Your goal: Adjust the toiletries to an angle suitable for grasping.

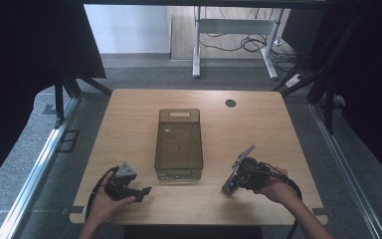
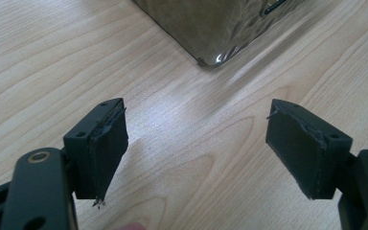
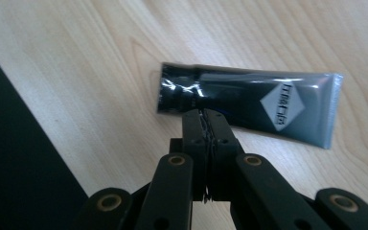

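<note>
While gripping a dark tube point(image 3: 249, 103) near its cap, right tool point(image 3: 206, 115) is holding it above the desk point(image 1: 129, 129), right of the bin point(image 1: 178, 144). Left tool point(image 2: 196, 148) is resting apart, holding nothing.

Left tongs point(image 2: 196, 143): matte black, two wedge-shaped pads with worn, frayed edges, brass-coloured pivot bushings, a grey three-cornered plate on top. Right tongs point(image 3: 206, 115): black linkage bars with brass-ringed pivots and small screws. Black cables trail from both. Forearms bare, no sleeves visible.
</note>
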